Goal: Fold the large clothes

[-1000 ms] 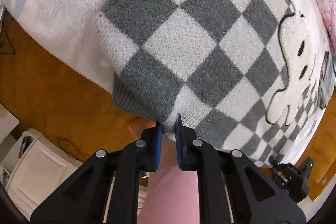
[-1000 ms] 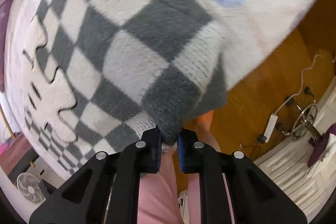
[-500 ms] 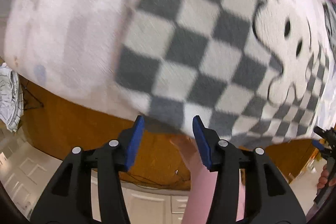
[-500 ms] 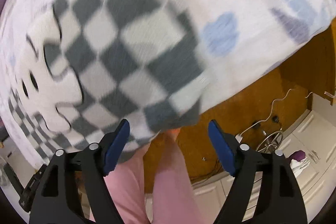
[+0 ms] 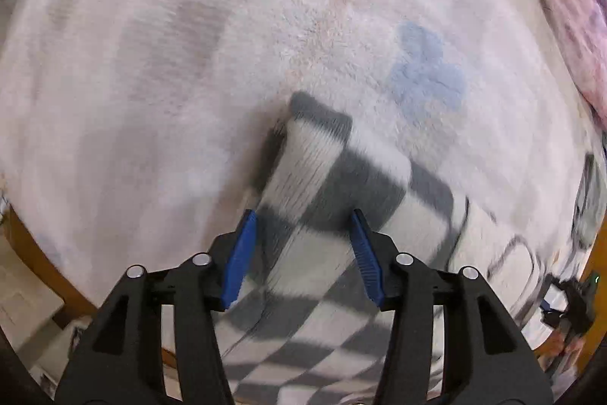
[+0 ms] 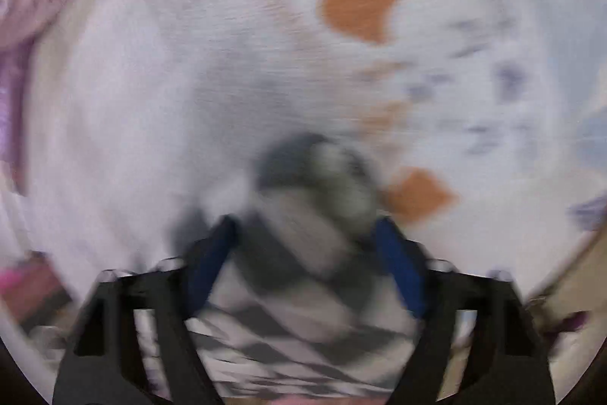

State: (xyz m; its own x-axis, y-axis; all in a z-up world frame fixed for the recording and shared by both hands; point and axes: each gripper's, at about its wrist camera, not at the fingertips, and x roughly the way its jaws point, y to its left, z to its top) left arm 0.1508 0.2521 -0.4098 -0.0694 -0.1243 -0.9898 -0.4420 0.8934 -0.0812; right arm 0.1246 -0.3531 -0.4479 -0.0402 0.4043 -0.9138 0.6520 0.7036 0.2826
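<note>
- left claw (image 5: 301,255): fingers spread wide apart, not clamped on anything. The checkered sweater (image 5: 322,215) lies right under and between them, so it's basically on top of the cloth already
- right claw (image 6: 307,264): also spread apart with nothing pinched. This view is really blurry, but the same sweater (image 6: 303,291) fills the gap between the fingers, with a bunched dark bit just ahead
- in the left view a narrow checkered strip, maybe a sleeve or folded edge, runs straight away from the claw and ends just ahead of the tips on the white fluffy blanket (image 5: 170,82)
- the long axis lines up with the fingers, pointing forward; the rest trails back under the claw
- both claws look about equally near, so I'd guess either can grab next
</note>
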